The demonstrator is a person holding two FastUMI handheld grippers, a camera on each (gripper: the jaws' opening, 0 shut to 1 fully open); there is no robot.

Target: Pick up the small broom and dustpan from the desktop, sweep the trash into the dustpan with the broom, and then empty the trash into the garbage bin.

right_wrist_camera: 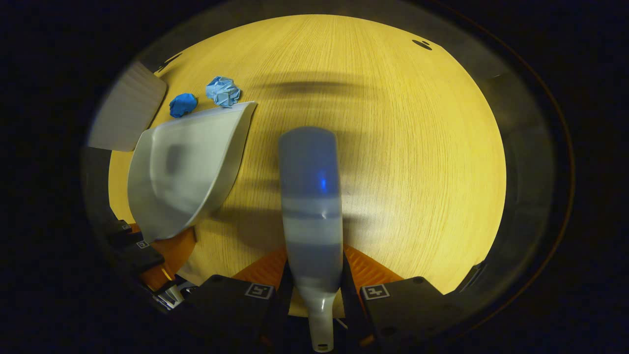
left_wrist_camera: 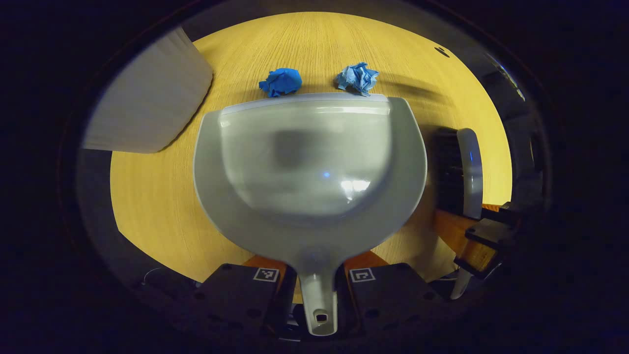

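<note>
My left gripper [left_wrist_camera: 317, 290] is shut on the handle of the grey dustpan [left_wrist_camera: 309, 167], whose front lip rests on the wooden desktop [left_wrist_camera: 157, 206]. Just beyond that lip lie a dark blue paper wad [left_wrist_camera: 281, 81] and a light blue paper wad [left_wrist_camera: 357, 77]. My right gripper [right_wrist_camera: 319, 295] is shut on the handle of the small grey broom [right_wrist_camera: 310, 196], held over the desk to the right of the dustpan [right_wrist_camera: 186, 167]. The wads [right_wrist_camera: 183, 104] [right_wrist_camera: 223, 91] sit at the pan's far edge. The broom [left_wrist_camera: 459, 172], bristles facing left, also appears at the right of the left gripper view.
A pale ribbed container [left_wrist_camera: 147, 105], rounded at its corner, stands at the desk's far left beside the wads; it shows again [right_wrist_camera: 127, 110] in the right gripper view. A small dark mark [right_wrist_camera: 421, 44] sits at the desk's far right. Bare wood stretches to the broom's right.
</note>
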